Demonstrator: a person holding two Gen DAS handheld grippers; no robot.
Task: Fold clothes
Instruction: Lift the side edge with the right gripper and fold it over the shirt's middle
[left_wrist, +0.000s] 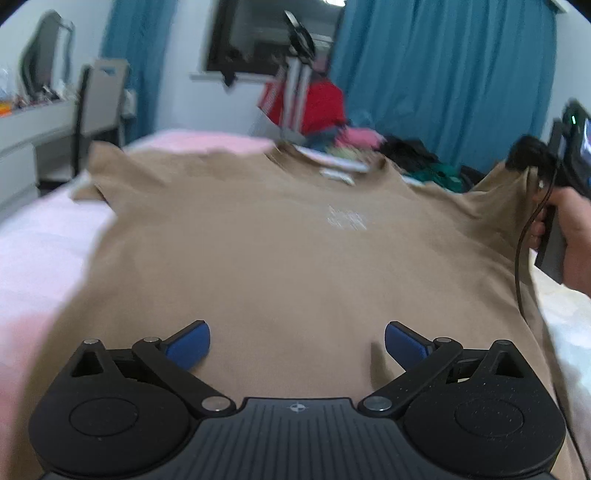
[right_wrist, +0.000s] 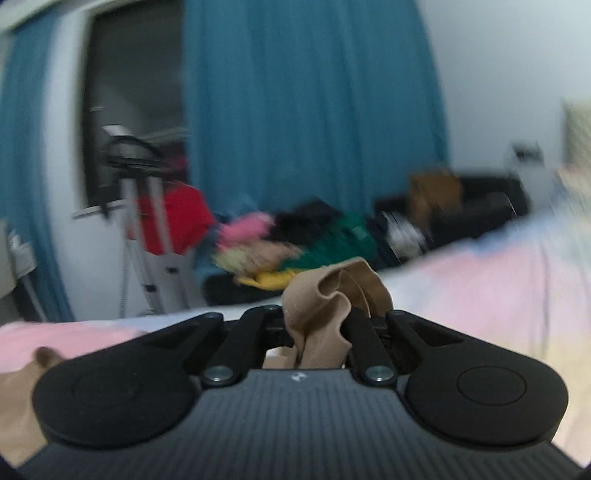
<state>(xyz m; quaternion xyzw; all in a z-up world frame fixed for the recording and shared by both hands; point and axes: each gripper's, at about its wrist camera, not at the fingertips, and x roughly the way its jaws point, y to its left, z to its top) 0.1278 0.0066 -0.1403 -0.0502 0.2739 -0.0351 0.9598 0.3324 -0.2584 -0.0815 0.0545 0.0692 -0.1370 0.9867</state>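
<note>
Bunching between the right tool's closed fingers, tan shirt.

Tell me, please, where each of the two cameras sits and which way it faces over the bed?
Left wrist view: rides the left tongs, open, looking across the tan T-shirt on the bed toward the blue curtains; the person's right hand shows.
Right wrist view: rides the right tongs, shut on the shirt's bunched sleeve, facing curtains and clothes pile.
Shared: T-shirt, bed, curtains, clothes pile.
</note>
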